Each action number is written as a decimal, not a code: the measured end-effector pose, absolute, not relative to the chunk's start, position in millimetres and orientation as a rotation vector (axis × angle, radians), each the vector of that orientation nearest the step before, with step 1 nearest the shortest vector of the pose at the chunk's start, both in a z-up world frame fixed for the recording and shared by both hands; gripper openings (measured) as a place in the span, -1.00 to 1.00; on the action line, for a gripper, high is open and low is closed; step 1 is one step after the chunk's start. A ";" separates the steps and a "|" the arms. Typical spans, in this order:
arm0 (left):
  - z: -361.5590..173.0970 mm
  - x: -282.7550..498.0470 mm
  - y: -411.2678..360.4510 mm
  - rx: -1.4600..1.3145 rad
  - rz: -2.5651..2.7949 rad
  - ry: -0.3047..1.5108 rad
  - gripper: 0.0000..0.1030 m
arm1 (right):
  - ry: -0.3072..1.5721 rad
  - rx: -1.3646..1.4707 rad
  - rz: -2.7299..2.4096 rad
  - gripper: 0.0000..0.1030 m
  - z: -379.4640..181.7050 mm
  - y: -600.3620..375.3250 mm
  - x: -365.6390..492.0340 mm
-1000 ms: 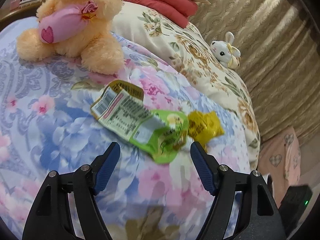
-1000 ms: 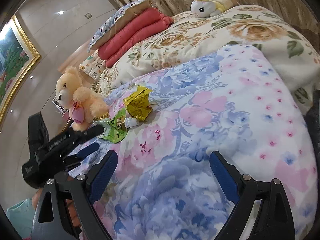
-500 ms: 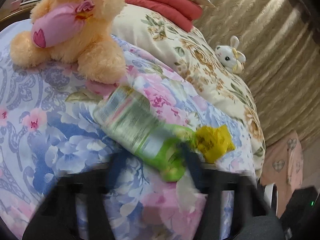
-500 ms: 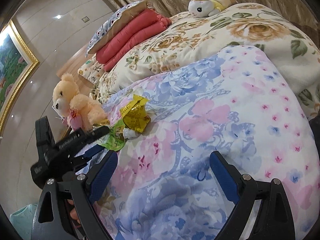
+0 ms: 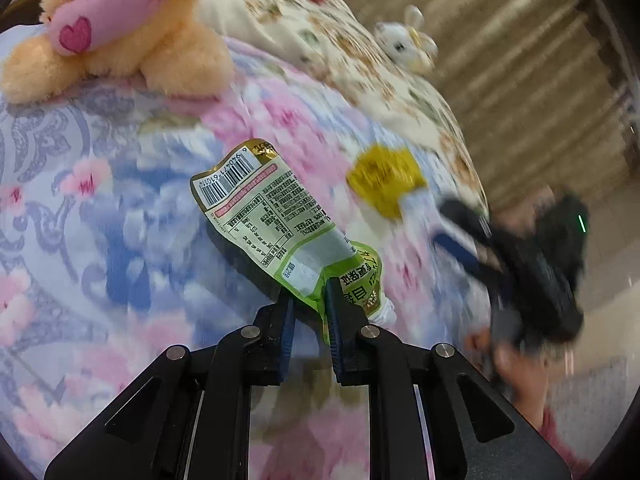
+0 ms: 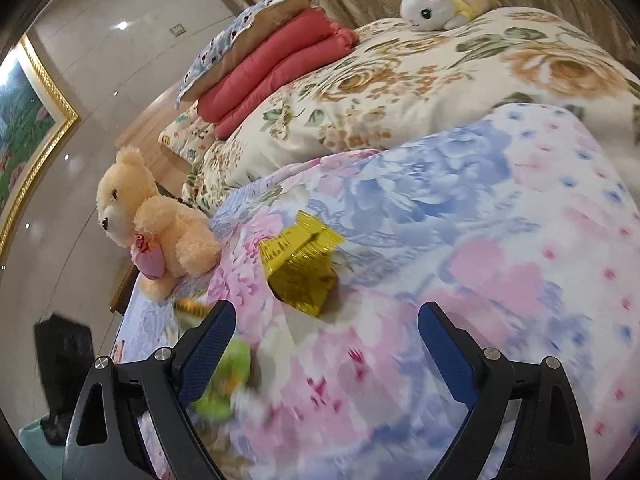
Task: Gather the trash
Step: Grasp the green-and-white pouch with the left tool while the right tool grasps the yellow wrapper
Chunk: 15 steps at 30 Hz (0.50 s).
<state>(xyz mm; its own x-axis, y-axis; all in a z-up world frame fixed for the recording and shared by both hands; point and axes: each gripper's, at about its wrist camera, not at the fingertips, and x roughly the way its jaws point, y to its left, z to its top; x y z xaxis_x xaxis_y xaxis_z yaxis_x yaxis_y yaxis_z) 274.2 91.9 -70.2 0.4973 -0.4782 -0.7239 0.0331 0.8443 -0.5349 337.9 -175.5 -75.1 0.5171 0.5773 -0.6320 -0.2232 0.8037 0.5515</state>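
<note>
My left gripper is shut on the green end of a green and white snack pouch and holds it just above the floral quilt. A crumpled yellow wrapper lies on the quilt beyond it. In the right wrist view my right gripper is open and empty, with the yellow wrapper just ahead between its fingers. The green pouch shows blurred at the lower left. The right gripper appears blurred in the left wrist view.
A peach teddy bear sits on the quilt to the left, also seen in the left wrist view. A white bunny toy lies on a cream floral duvet. Red folded blankets lie behind.
My left gripper has closed on the green pouch and lifted it off the quilt. My right gripper has moved in toward the yellow wrapper, still open.
</note>
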 end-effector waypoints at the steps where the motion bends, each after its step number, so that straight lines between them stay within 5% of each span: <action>1: -71.3 270.1 92.5 -0.482 -0.351 1.034 -0.72 | 0.913 0.425 0.500 0.82 -75.5 -171.1 341.2; 6: -71.0 254.1 94.4 -0.456 -0.379 1.073 -0.70 | 0.920 0.374 0.501 0.68 -78.8 -151.6 355.4; 8: -68.6 248.5 91.8 -0.443 -0.341 1.068 -0.55 | 0.928 0.346 0.483 0.17 -82.8 -147.2 359.1; 9: -68.1 246.0 89.2 -0.436 -0.328 1.066 -0.52 | 0.930 0.340 0.481 0.11 -84.6 -146.1 360.4; 11: -64.4 238.5 78.5 -0.410 -0.301 1.040 -0.20 | 0.916 0.354 0.502 -0.19 -82.3 -148.1 357.7; 14: -59.4 230.6 65.1 -0.393 -0.261 1.002 0.32 | 0.885 0.336 0.501 -0.19 -71.8 -152.5 343.5; 15: -58.7 230.0 63.7 -0.392 -0.247 0.992 0.36 | 0.875 0.345 0.510 -0.19 -68.7 -157.4 335.6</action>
